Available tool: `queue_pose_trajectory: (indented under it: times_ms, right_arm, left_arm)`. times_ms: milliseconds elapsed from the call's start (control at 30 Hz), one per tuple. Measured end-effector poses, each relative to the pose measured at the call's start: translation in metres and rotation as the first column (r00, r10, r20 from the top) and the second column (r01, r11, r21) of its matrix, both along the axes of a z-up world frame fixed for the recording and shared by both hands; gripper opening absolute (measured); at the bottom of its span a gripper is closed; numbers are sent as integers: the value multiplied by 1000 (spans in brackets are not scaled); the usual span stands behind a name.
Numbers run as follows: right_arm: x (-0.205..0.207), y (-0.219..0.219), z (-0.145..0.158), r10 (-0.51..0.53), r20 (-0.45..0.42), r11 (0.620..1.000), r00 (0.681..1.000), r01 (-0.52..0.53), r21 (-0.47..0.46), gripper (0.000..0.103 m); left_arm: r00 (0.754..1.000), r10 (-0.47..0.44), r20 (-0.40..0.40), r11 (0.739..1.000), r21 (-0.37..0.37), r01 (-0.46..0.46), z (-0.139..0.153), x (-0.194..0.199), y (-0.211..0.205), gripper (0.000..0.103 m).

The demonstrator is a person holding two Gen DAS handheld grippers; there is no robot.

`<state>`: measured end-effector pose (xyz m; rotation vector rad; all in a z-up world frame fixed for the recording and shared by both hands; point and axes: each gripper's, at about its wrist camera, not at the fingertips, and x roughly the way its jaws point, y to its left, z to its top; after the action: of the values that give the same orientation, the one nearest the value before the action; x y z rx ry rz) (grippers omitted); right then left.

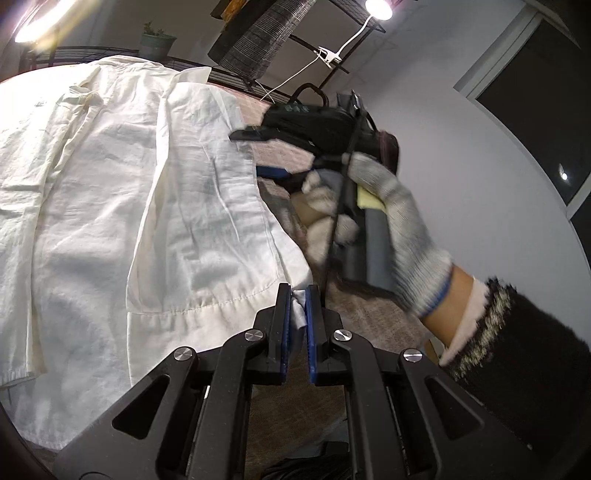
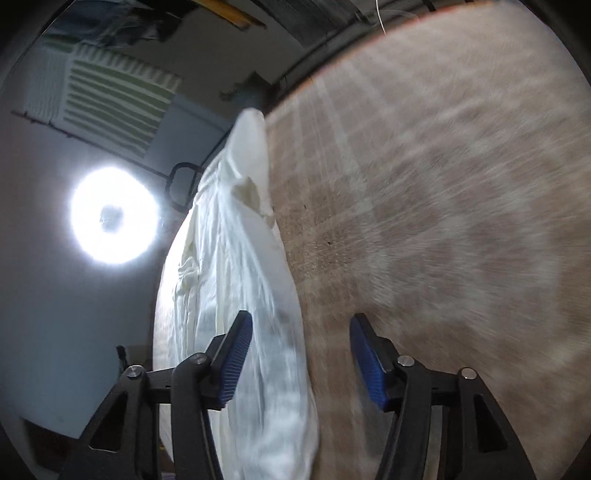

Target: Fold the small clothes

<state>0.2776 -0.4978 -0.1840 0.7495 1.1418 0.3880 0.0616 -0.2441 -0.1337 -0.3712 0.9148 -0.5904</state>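
Checked beige-brown cloth (image 2: 443, 221) covers the work surface; it is blurred in the right wrist view.

Left wrist view, near to far:
- Left gripper (image 1: 298, 306) at bottom centre, blue pads pressed together, pinching a bunched corner of the white shirt (image 1: 110, 206) at its lower hem.
- Shirt spreads from the pinch toward the upper left of the frame, lying flat and creased on the cloth, one front panel folded over along its length.
- Right of the shirt, a gloved hand (image 1: 384, 221) with a dark fuzzy sleeve (image 1: 517, 354) grips the handle of the right gripper (image 1: 247, 153), seen from the side at frame centre. Its black fingers sit at the shirt's right edge, spread apart; contact with the fabric cannot be told.
- Beyond: potted plant (image 1: 157, 40) at upper left, a plaid garment (image 1: 258, 37) hanging at top centre, a lamp (image 1: 378, 8) at top right, dark window (image 1: 535, 110) at far right.

Right wrist view, near to far:
- Right gripper's blue pads (image 2: 236, 362) stand wide apart at the bottom of the frame. The shirt's edge runs between them, nearer the left pad; nothing is pinched.
- Shirt stretches up the centre to a raised end.
- Ring light (image 2: 114, 216) glows at mid left; striped cloth (image 2: 110, 99) hangs at upper left.
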Motion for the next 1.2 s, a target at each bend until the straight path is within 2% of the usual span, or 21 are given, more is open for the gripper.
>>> queue_pose_trajectory:
  times_ms: [33, 67, 100, 200, 300, 400, 500, 667, 733, 933, 1000, 1067, 1100, 1133, 1167, 1200]
  right_arm:
    - [4, 4, 1, 1, 12, 1000, 1000, -1, 4, 50]
    - [9, 9, 1, 18, 11, 1000, 1000, -18, 9, 23]
    - [14, 18, 3, 41, 0, 999, 999, -41, -11, 7]
    - [16, 42, 20, 86, 11, 983, 996, -83, -165, 0]
    - [15, 61, 41, 91, 33, 958, 995, -79, -276, 0]
    - [11, 90, 64, 130, 77, 898, 989, -84, -433, 0]
    - [13, 117, 74, 155, 95, 854, 983, -85, -513, 0]
    - [18, 166, 78, 252, 99, 798, 963, -149, -583, 0]
    - [19, 187, 77, 294, 93, 787, 951, -186, -588, 0]
    - [24, 233, 50, 370, 32, 738, 928, -273, -617, 0]
    - [26, 238, 44, 381, 15, 736, 924, -294, -610, 1]
    - [28, 236, 38, 393, 2, 756, 920, -322, -570, 12]
    - [28, 231, 39, 396, 3, 779, 918, -334, -530, 23]
    - [28, 228, 40, 392, 9, 801, 920, -336, -496, 29]
    - [27, 217, 47, 380, 28, 843, 925, -334, -421, 29]
    - [25, 209, 54, 374, 45, 864, 926, -330, -380, 29]
  left_arm:
    - [1000, 3, 1, 1000, 5, -3, -1, 0, 2, 5]
    - [1000, 7, -3, 1000, 8, -7, -3, -1, 4, 5]
    - [1000, 9, -5, 1000, 15, -9, -4, -2, 6, 5]
    - [1000, 15, -7, 999, 33, -15, -9, -7, 15, 5]
    - [1000, 23, -15, 999, 38, -22, -11, -14, 25, 5]
    - [999, 27, -21, 999, 36, -26, -10, -22, 36, 4]
    - [998, 49, -31, 999, 25, -48, -10, -29, 51, 4]
    - [994, 92, -62, 996, 2, -92, -12, -36, 79, 3]
    - [991, 109, -77, 994, 3, -109, -15, -40, 89, 3]
    - [982, 150, -114, 989, 3, -151, -22, -37, 108, 3]
    - [980, 156, -120, 988, 2, -157, -22, -37, 109, 3]
    - [981, 153, -119, 988, 8, -153, -20, -37, 111, 3]
    - [982, 152, -115, 988, 10, -152, -19, -37, 113, 3]
    - [983, 150, -108, 989, 13, -149, -18, -39, 115, 3]
    - [984, 146, -100, 989, 19, -145, -15, -41, 116, 3]
    - [986, 143, -89, 990, 25, -141, -12, -43, 117, 3]
